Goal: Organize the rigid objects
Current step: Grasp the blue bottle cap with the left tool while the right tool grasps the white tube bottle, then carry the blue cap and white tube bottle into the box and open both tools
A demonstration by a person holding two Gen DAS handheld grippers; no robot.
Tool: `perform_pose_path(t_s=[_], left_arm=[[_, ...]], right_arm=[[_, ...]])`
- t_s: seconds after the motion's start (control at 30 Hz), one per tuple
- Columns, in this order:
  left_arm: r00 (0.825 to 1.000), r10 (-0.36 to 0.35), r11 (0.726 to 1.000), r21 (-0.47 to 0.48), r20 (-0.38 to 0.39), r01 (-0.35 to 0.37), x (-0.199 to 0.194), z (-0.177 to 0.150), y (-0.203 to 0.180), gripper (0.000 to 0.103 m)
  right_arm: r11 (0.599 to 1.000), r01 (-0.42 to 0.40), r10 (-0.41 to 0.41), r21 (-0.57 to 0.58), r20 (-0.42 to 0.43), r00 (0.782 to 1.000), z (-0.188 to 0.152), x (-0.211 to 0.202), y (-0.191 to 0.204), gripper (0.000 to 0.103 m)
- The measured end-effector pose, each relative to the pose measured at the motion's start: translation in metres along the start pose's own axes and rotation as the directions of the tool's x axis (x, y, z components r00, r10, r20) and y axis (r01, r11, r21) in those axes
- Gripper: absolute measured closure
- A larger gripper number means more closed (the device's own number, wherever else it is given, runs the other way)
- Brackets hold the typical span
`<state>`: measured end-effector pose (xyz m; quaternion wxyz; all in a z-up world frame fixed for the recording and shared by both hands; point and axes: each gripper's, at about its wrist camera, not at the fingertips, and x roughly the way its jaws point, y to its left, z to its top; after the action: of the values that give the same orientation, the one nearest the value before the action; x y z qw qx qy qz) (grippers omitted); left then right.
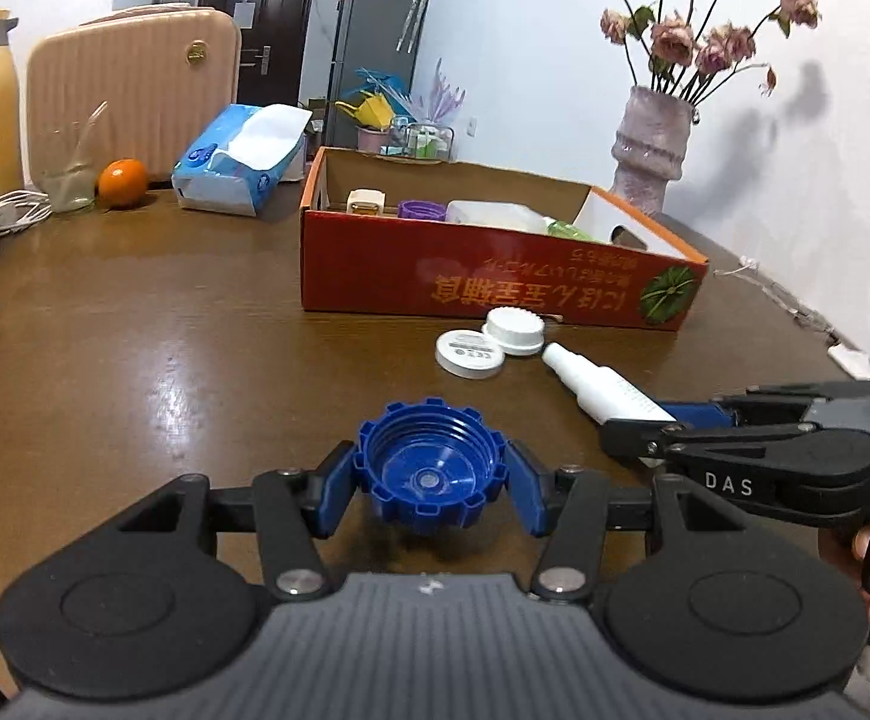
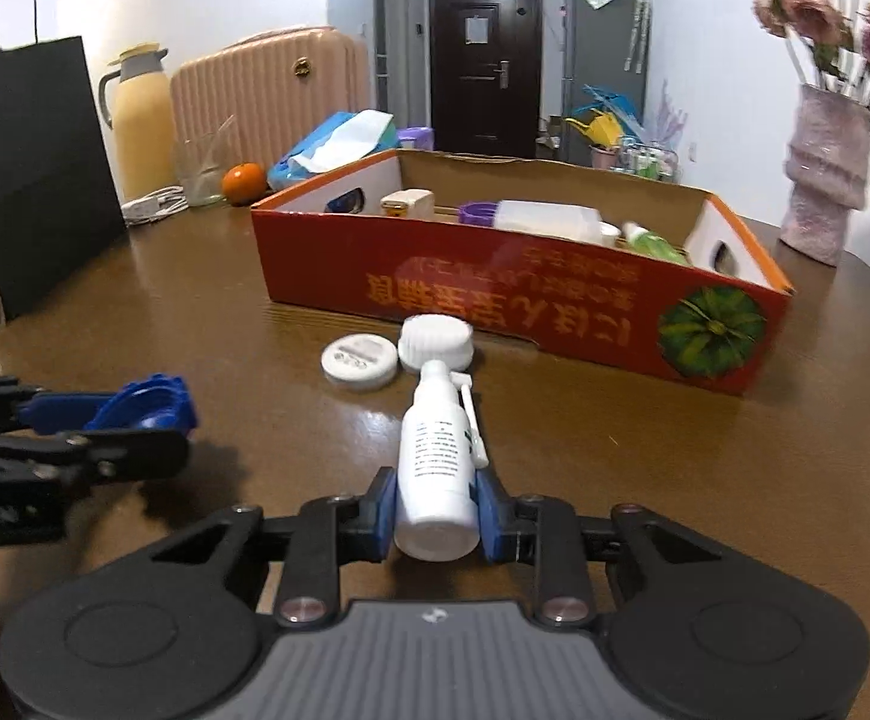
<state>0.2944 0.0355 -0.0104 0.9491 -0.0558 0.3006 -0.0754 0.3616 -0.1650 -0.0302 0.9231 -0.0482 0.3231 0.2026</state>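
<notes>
Your left gripper (image 1: 429, 483) has its blue pads pressed against both sides of the big blue ribbed plastic screw cap (image 1: 429, 480), hollow side facing the camera, so the jaws are closed on it. Your right gripper (image 2: 435, 507) is clamped on the base end of the white plastic spray bottle (image 2: 435, 456), whose nozzle points toward the long red cardboard box (image 2: 519, 294) in the middle of the brown wooden table (image 1: 135, 330).

Both grips look centred, so the next job is probably the carry into the box. Lift each piece high enough to clear the box's near wall before moving forward; the bottle is held at one end only and may droop or swing, so keep it level and move steadily. Bring the hands in one after the other, since they sit just beside each other.

A flat white round lid (image 2: 358, 360) and a white ribbed cap (image 2: 436, 341) lie touching, just in front of the box's near wall. Pass over them. Release only once each piece is below the rim, in a gap among the bottles already inside.
</notes>
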Motion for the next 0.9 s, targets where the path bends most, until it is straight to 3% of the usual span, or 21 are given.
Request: perform_pose_path(t_s=[0.3,0.43,0.53,0.63,0.73,0.9], left_arm=[[0.998,0.012,0.999,0.052,0.057,-0.015,-0.030,0.004,-0.033,0.049],[0.999,0.001,1.000,0.019,0.051,-0.002,-0.031,0.011,-0.045,0.049],[0.997,-0.021,1.000,0.024,0.073,0.020,-0.046,0.022,-0.054,0.049],[0.987,-0.017,1.000,0.018,0.162,0.014,-0.069,0.025,-0.057,0.049],[0.986,-0.037,0.999,-0.018,0.160,0.041,-0.075,0.020,-0.050,0.049],[0.994,-0.012,1.000,0.005,0.109,0.011,-0.061,0.013,-0.050,0.049]], right_arm=[[0.999,-0.019,0.014,0.047,0.098,0.995,-0.017,-0.048,-0.011,0.076],[0.996,-0.042,0.030,0.078,0.155,0.987,-0.021,-0.062,-0.024,0.076],[0.991,-0.030,0.014,0.133,0.123,0.992,-0.020,-0.061,-0.028,0.076],[0.989,-0.085,0.061,0.118,0.195,0.979,-0.021,-0.081,-0.022,0.076],[0.992,-0.061,0.038,0.108,0.204,0.978,-0.019,-0.088,-0.022,0.076],[0.987,-0.049,0.013,0.152,0.226,0.974,-0.021,-0.093,-0.029,0.076]])
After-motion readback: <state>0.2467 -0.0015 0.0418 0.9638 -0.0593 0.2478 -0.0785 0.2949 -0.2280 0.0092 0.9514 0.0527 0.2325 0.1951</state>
